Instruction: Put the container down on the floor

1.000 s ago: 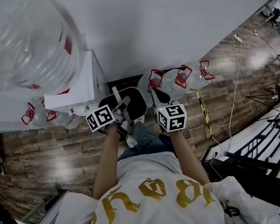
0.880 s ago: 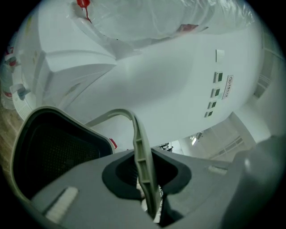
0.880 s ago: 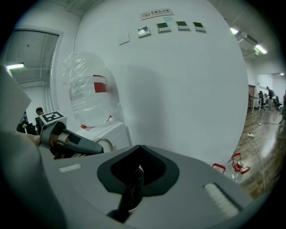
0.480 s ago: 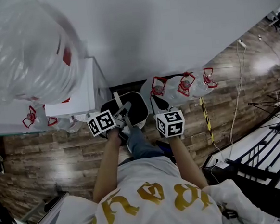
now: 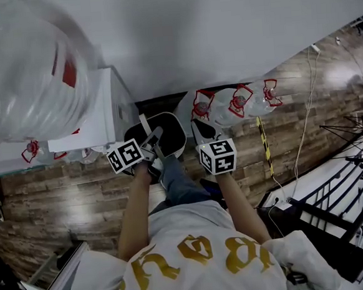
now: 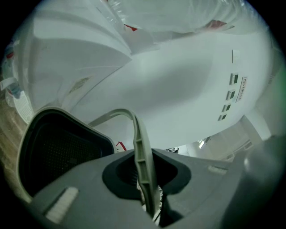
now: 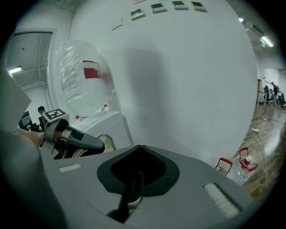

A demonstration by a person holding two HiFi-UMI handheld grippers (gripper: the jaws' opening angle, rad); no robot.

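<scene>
The left gripper (image 6: 144, 192) is clamped on the thin handle (image 6: 141, 147) of the black container (image 6: 58, 152), which hangs above the floor (image 5: 60, 194) by the wall, just beside the white dispenser's (image 5: 97, 110) front corner. The right gripper (image 7: 137, 173) looks closed on nothing. Held one-sided, the container could swing into that corner, or the handle could slip and drop it.
</scene>
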